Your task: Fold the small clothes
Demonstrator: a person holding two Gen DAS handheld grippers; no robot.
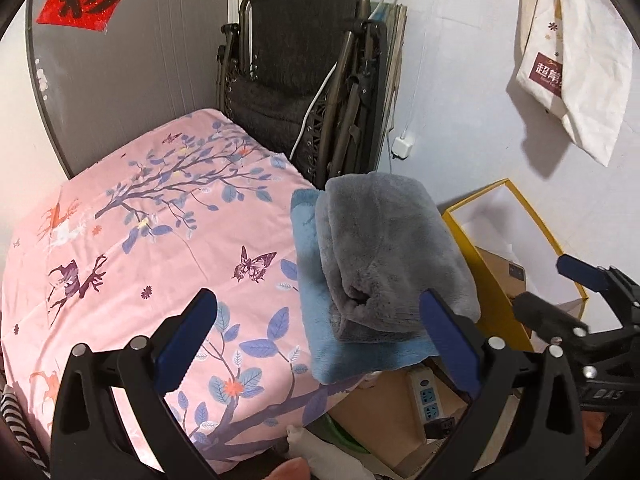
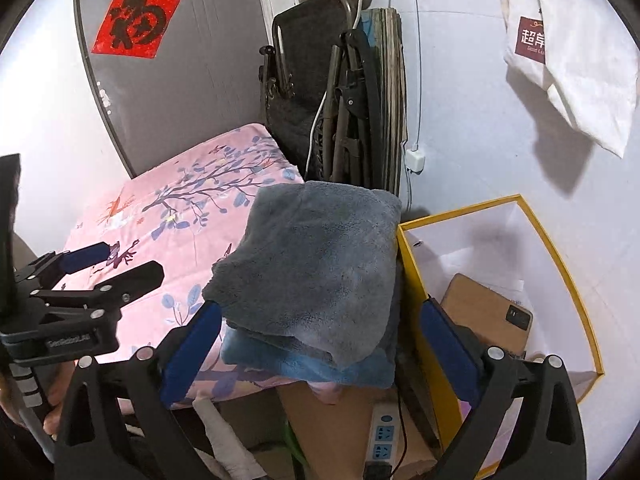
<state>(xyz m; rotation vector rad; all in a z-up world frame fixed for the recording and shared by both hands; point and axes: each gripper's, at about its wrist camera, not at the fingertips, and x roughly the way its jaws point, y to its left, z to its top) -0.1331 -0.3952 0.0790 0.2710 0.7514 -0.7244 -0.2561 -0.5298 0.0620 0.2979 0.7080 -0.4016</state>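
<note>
A grey cloth (image 2: pixel 316 268), already folded, lies on top of a folded blue cloth (image 2: pixel 320 368) at the right-hand corner of the bed (image 1: pixel 140 240), which is covered by a pink floral sheet. The stack sits right at the bed's edge, beside a yellow box (image 2: pixel 500 208) standing next to the bed.

The right gripper (image 2: pixel 320 352) hovers just in front of the stack with its jaws spread wide and nothing between them; the grey cloth's lower edge shows between the two blue pads. The left gripper (image 1: pixel 320 344) is likewise spread and empty, held over the sheet just left of the stack, with one pad overlapping the grey cloth's corner in its own view (whether it touches cannot be told).

Judging by how things lie, the folding and stacking of these two pieces looks done, and both grippers appear free of the pile. No unfolded garment shows on the sheet. The next move would call for finding another small piece to spread on the open part of the bed, taking care not to nudge the stack, which could slide off the edge toward the box.
</note>
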